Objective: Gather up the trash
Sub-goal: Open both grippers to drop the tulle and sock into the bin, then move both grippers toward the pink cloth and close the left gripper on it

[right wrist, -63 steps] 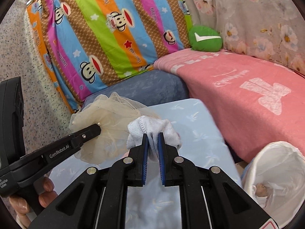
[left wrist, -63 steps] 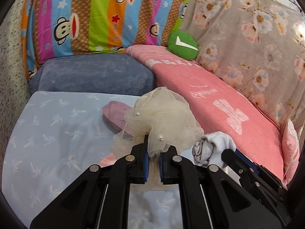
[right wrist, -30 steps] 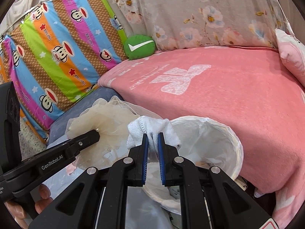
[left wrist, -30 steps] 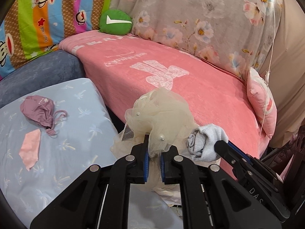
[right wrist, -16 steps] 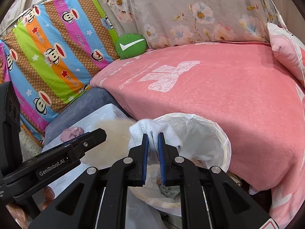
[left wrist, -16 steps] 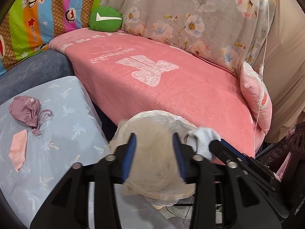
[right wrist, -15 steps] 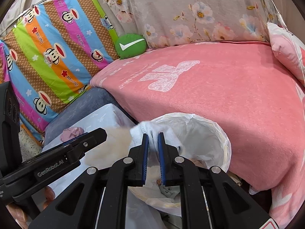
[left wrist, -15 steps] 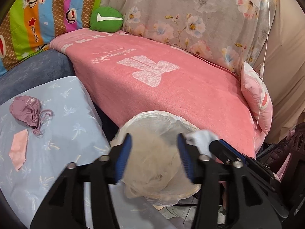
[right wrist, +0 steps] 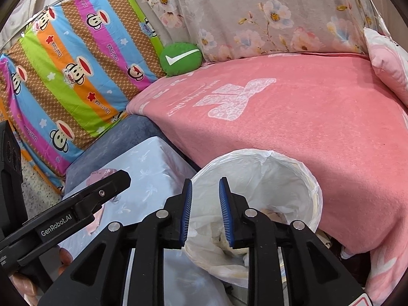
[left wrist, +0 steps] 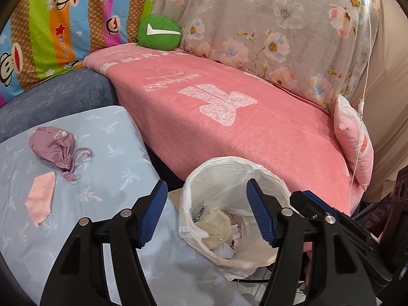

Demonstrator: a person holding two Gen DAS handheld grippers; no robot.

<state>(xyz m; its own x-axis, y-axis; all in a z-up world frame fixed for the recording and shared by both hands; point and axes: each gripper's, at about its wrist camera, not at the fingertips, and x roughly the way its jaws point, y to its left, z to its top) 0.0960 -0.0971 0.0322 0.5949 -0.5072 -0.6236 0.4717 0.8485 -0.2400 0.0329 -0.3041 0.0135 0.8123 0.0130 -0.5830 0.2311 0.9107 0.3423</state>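
Observation:
A waste bin lined with a white bag (left wrist: pixel 221 159) stands on the floor between the light-blue cushion and the pink couch. A cream tulle ball (left wrist: pixel 216 225) lies inside it on crumpled white trash. My left gripper (left wrist: pixel 206 204) hangs over the bin's near rim, its jaws opening wide with nothing between them. My right gripper (right wrist: pixel 204 211) is over the same bin (right wrist: pixel 280 176), jaws opening, and nothing is between the pads. A purple drawstring pouch (left wrist: pixel 53 148) and a pink scrap (left wrist: pixel 40 199) lie on the cushion.
The light-blue cushion (left wrist: pixel 107 178) is to the left, with a grey-blue one (left wrist: pixel 51 94) behind it. The pink blanket-covered couch (left wrist: pixel 229 117) is at the back and right, with a green pillow (left wrist: pixel 158 33), a striped monkey-print cloth and a pink pillow (left wrist: pixel 357 148). A hand (right wrist: pixel 25 283) holds the left gripper.
Both grippers swung from the cushion to over the bin and opened. The tulle ball fell from the left jaws into the bag. The white sock has left the right jaws.

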